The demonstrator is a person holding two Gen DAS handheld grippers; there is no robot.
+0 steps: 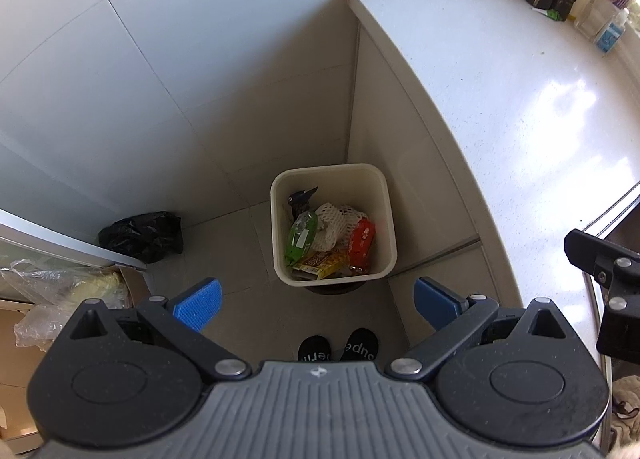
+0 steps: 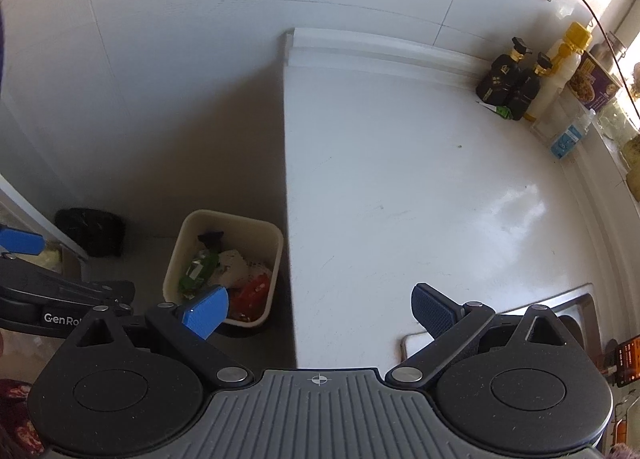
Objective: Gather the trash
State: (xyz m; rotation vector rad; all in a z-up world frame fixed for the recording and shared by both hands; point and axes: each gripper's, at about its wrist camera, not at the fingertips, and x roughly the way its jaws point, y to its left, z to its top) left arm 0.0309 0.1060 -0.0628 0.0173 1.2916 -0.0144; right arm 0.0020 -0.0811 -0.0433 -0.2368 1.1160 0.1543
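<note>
A cream square trash bin (image 1: 280, 195) stands on the floor in the corner beside the white counter (image 1: 500, 107). It holds wrappers: a green one (image 1: 301, 235), a red one (image 1: 361, 239), white foam netting (image 1: 334, 225) and a yellow packet (image 1: 320, 262). My left gripper (image 1: 316, 301) is open and empty, high above the bin. My right gripper (image 2: 320, 313) is open and empty, over the counter's left edge (image 2: 290, 219). The bin also shows in the right wrist view (image 2: 188, 231), down to the left.
A black bag (image 1: 142, 235) lies on the floor left of the bin. Dark bottles (image 2: 508, 79), a yellow-capped bottle (image 2: 560, 63) and boxes stand at the counter's back right. A sink edge (image 2: 576, 299) is at the right. My feet (image 1: 340, 347) are below.
</note>
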